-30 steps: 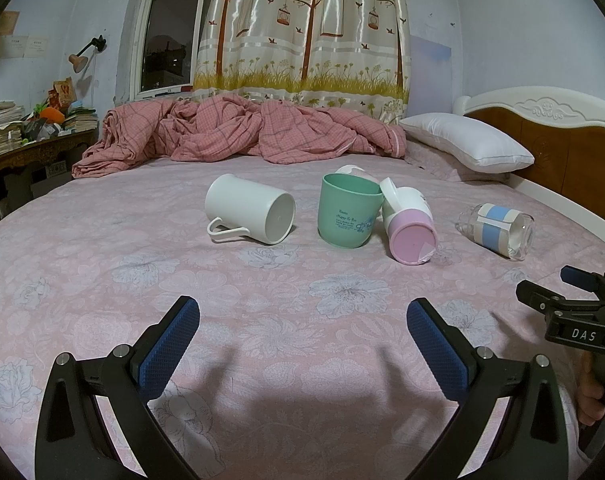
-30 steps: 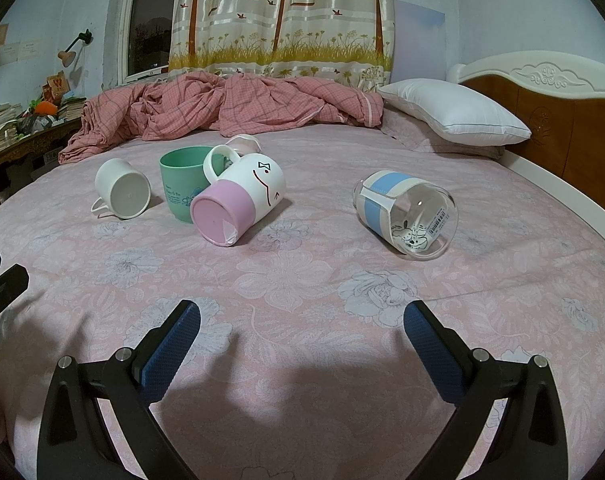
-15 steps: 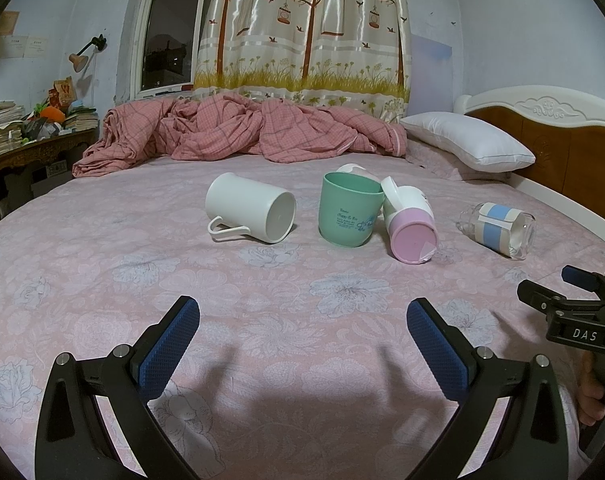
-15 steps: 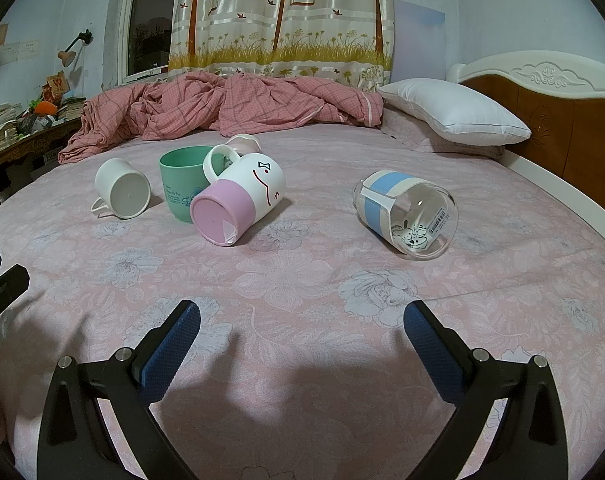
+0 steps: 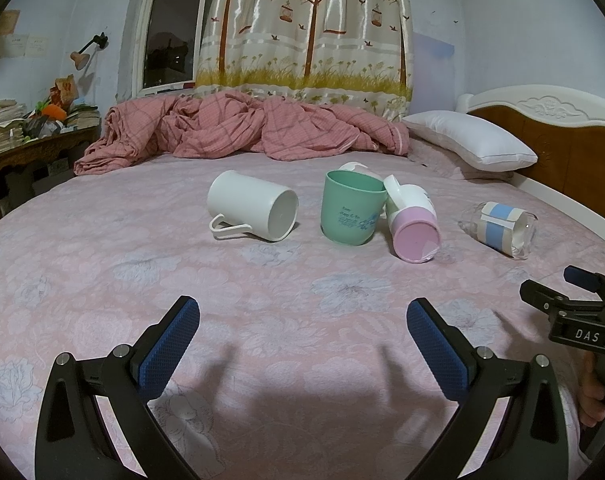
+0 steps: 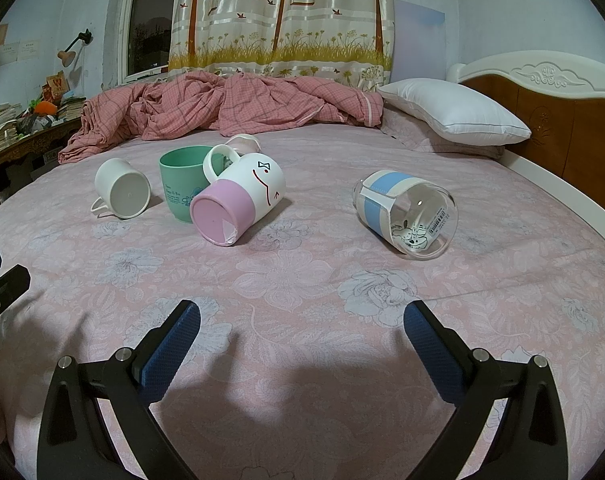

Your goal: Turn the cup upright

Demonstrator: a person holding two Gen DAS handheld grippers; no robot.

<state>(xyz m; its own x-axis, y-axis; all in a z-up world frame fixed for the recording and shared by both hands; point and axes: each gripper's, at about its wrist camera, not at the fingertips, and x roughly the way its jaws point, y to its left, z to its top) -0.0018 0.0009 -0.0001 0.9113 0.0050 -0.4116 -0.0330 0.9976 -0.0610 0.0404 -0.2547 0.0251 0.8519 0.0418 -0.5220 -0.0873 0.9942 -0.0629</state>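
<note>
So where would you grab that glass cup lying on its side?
Probably across the glass cup's banded middle, coming down from above with the open right gripper. It lies on its side, base toward the camera, with bare bed around it, so both fingers fit.

Bed (image 5: 262, 300), left to right: handled mug (image 5: 252, 211) on its side; upright cup (image 5: 352, 208); tipped mug (image 5: 412, 224) touching it; glass (image 5: 500, 228) lying apart.

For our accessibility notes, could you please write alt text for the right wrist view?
The open right gripper hovers over a pink flowered bedspread with cups ahead: a glass cup, a pink-and-white mug and a white mug on their sides, a green cup upright. A crumpled quilt and pillow lie behind.
</note>
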